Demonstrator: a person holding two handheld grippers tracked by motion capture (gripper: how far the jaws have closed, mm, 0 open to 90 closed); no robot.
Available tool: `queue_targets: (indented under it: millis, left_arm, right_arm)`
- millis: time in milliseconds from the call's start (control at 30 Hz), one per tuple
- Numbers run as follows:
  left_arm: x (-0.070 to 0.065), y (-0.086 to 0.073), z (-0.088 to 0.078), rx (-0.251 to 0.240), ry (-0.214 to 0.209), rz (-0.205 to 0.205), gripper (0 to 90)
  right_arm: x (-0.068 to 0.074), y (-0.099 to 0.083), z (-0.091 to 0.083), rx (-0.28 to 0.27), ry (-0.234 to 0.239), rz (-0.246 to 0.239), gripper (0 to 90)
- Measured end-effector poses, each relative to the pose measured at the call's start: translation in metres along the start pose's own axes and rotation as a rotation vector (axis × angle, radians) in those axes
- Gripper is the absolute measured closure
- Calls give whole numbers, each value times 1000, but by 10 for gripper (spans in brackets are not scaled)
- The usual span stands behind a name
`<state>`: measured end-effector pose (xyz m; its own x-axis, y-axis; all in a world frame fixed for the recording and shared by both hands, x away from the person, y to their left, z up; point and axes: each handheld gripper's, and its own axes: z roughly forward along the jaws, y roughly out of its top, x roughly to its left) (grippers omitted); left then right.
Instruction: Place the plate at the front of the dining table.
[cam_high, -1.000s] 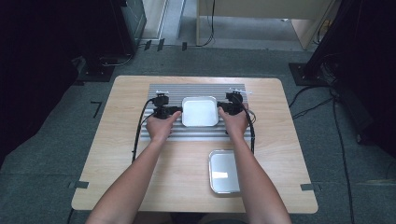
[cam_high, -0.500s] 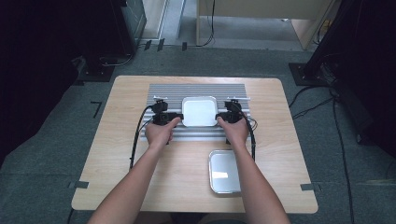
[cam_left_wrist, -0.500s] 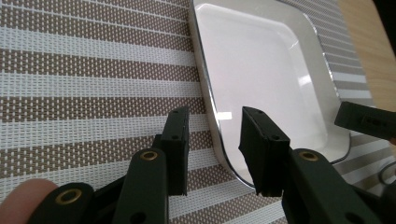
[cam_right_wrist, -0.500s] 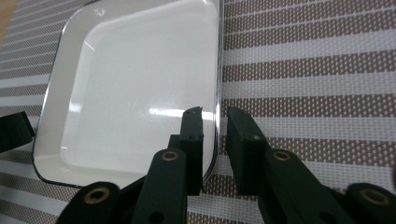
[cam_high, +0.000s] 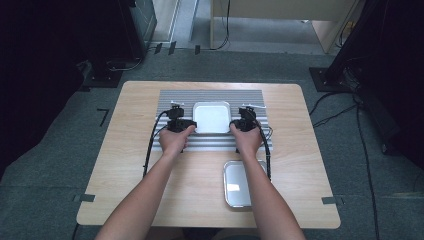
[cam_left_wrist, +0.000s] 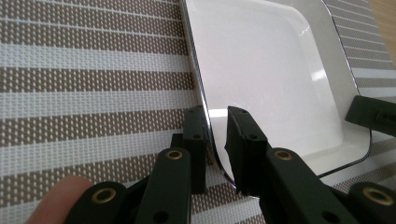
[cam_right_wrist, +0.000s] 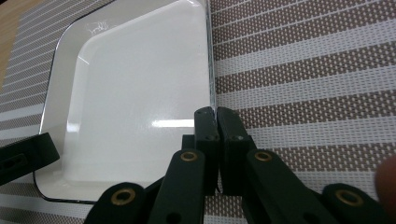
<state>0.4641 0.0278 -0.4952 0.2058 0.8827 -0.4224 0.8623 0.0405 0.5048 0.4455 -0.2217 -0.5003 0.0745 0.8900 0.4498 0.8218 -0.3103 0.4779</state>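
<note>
Nearest, at the table's (cam_high: 150, 200) near edge: two forearms entering from below, well apart from each other. Just right of centre, partly under the right forearm: shallow metal tray (cam_high: 235, 186), lying flat on bare wood, untouched.

Farther in, on the striped mat (cam_high: 250, 97): left gripper (cam_high: 187, 123) and right gripper (cam_high: 235, 124) set against opposite sides of the white tray (cam_high: 212, 116), each held in a hand.

Left gripper (cam_left_wrist: 217, 140), from its own camera: jaws straddling the white tray's (cam_left_wrist: 271, 70) rim, one outside over the mat (cam_left_wrist: 93, 93), one inside over the basin; narrow gap visible beside the rim, jaws having just been closing, firm pinch not certain from this angle.

Right gripper (cam_right_wrist: 216, 122), from its own camera: jaws drawn together, clenched on the thin rim of the white tray (cam_right_wrist: 140, 84), having just been closing; mat (cam_right_wrist: 303, 70) beneath the outer jaw. Tip of the opposite gripper visible at the tray's far side.

Farthest: white tray resting flat near the mat's centre; beyond the table, grey carpet (cam_high: 250, 65) with trailing cables.
</note>
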Motion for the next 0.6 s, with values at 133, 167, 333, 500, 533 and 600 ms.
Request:
queue_targets:
  millis: [133,167,333,500,533,600]
  left_arm:
    - [1,1,2,-3,13,-5,795]
    - [2,0,3,-2,14,-6,792]
    - [5,-2,-1,-70,-23,10,541]
    - [14,-8,-9,-191,5,43,421]
    - [17,-9,-11,-202,6,36,423]
    - [21,-12,-16,-215,-7,14,412]
  right_arm:
    - [2,1,2,-2,4,2,888]
    - [2,1,2,-4,6,1,887]
    - [0,1,4,-16,73,-5,759]
    - [-7,3,-4,-108,131,-10,608]
    - [-7,4,-7,-124,146,-20,592]
    - [-6,4,-11,-173,154,-84,548]
